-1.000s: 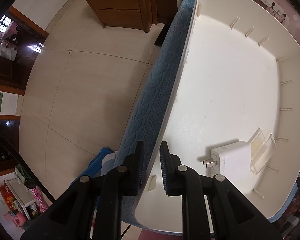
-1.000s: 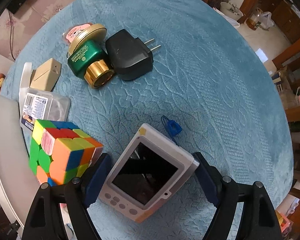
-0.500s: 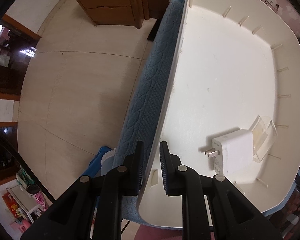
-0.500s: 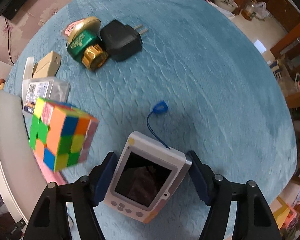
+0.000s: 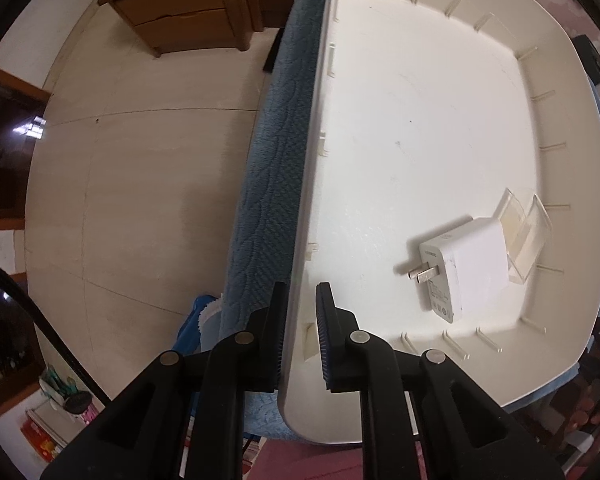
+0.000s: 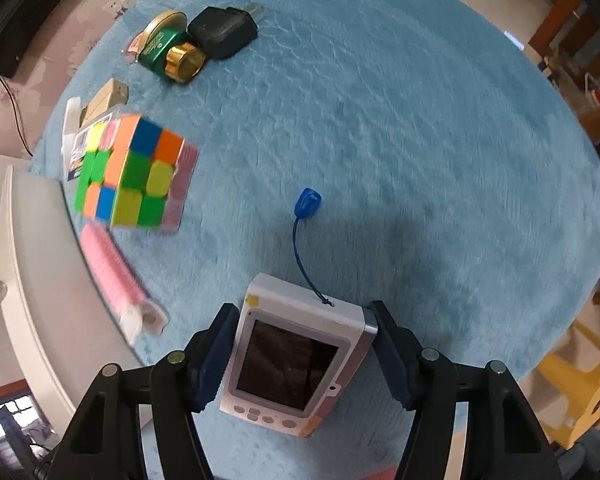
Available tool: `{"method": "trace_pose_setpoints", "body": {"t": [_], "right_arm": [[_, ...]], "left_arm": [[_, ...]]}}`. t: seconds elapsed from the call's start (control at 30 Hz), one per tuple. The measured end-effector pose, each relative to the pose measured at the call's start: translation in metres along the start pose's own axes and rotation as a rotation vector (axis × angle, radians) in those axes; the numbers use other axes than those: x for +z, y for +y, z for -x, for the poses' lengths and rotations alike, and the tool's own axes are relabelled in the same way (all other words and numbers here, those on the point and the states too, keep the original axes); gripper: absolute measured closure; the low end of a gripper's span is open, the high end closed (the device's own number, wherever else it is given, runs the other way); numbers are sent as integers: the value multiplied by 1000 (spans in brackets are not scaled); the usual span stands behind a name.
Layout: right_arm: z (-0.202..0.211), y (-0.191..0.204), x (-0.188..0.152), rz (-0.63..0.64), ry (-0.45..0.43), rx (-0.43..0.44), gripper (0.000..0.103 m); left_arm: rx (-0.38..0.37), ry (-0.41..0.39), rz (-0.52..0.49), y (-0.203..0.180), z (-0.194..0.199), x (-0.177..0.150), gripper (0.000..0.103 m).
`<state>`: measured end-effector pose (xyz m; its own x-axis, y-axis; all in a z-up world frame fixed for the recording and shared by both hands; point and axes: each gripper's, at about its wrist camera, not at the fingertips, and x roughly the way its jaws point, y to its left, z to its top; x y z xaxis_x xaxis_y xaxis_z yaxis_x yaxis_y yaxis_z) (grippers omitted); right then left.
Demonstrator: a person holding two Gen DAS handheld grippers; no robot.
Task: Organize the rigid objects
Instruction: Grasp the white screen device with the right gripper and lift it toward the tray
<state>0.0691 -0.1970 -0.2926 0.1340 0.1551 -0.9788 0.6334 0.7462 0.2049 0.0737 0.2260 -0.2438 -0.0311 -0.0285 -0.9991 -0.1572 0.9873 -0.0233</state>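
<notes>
The right tool (image 6: 300, 354) is closing on the device (image 6: 294, 360) above the blue counter (image 6: 380, 120); it should squeeze evenly and keep it level. The left tool (image 5: 300, 336) clamps the tray (image 5: 300, 240) rim, steadying it.

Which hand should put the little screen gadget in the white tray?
The right gripper: its jaws are closing around the handheld screen device. The left gripper is busy pinching the white tray's rim.
</notes>
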Motion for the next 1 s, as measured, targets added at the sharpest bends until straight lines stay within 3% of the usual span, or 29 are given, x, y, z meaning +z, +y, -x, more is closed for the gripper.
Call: {"method": "trace_pose_setpoints", "body": {"t": [0.23,0.57,0.77,1.0], "right_arm": [[1,-12,-41,-86,1,117,40],[26,-18,-87,-117,-71,200,43],[47,-25,-94,-115,-132,260,46],[93,-11,-80,-39,-257,241,46]], "left_arm": [[-9,6,-58,-6,-2,2,90],[-3,-11,-113,-15,2,-1,89],[-4,-13,-136,-26,12,-6,89],[1,-20,-162,-31,16,-8,89]]}}
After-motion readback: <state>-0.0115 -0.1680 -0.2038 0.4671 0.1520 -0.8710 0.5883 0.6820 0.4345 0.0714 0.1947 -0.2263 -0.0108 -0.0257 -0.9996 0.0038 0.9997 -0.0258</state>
